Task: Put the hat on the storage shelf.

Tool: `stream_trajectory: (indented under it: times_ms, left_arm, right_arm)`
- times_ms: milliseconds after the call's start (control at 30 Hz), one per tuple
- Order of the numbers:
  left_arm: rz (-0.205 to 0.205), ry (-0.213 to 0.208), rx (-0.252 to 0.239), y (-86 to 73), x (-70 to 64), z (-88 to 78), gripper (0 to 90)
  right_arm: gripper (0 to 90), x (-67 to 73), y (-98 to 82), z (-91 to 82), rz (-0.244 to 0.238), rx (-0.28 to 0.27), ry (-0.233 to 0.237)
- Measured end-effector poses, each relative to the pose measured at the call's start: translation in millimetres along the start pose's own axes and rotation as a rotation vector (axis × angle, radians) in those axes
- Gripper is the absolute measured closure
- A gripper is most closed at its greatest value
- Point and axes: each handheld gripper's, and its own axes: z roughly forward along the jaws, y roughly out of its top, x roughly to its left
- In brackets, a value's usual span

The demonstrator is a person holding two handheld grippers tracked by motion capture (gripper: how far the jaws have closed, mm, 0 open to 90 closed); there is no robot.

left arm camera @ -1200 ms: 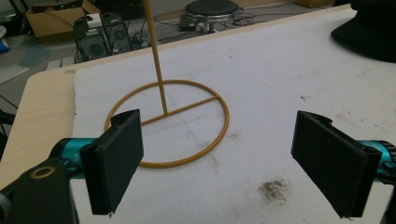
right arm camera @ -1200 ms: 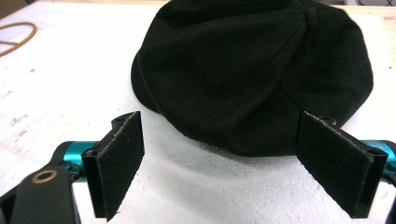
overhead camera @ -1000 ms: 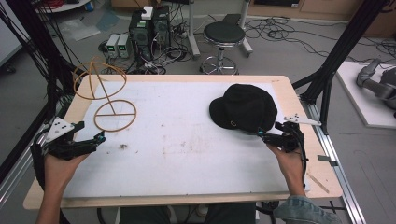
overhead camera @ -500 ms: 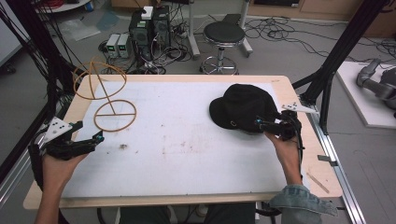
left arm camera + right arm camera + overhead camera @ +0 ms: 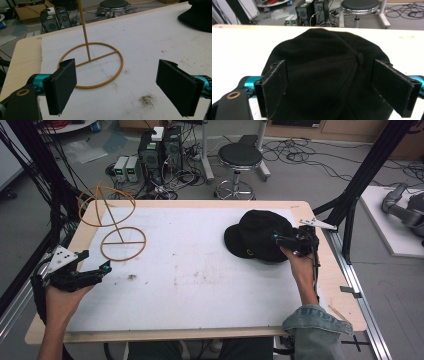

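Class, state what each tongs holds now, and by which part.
Nothing: left tongs open near the wire stand; right tongs open around the black hat.

Left gripper, at 8 o'clock, points toward 3 with jaws spread wide. Right gripper, at 3 o'clock, points toward 9, jaws likewise wide.
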Motion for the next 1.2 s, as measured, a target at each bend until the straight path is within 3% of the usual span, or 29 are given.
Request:
stream_trajectory:
  times_ms: [267, 533, 633, 833, 967, 1200]
  left_arm:
    - [-0.003, 0.002, 0.003, -1.1, 0.9, 0.2, 17.1]
    - [-0.004, 0.002, 0.005, -2.0, 1.3, 0.8, 17.1]
    - [-0.003, 0.001, 0.004, -1.9, 1.1, 0.5, 17.1]
    - [-0.003, 0.0, 0.005, -2.1, 1.3, 0.5, 17.1]
    - [-0.002, -0.001, 0.003, -2.0, 1.2, 0.5, 17.1]
    - [-0.001, 0.0, 0.004, -2.0, 0.2, 1.1, 17.1]
  right_arm:
    - [14.5, -11.0, 6.6, 13.0, 0.026, -0.029, -0.042]
    - [14.5, -23.5, 2.0, 25.5, 0.1, -0.036, -0.057]
    - [14.4, -25.6, -0.5, 33.2, 0.149, -0.051, -0.051]
    - [14.4, -27.9, -4.7, 42.7, 0.207, -0.047, -0.059]
    - [14.4, -30.1, -6.1, 45.5, 0.211, -0.048, -0.072]
    - [14.5, -29.8, -12.5, 58.0, 0.244, 0.002, -0.055]
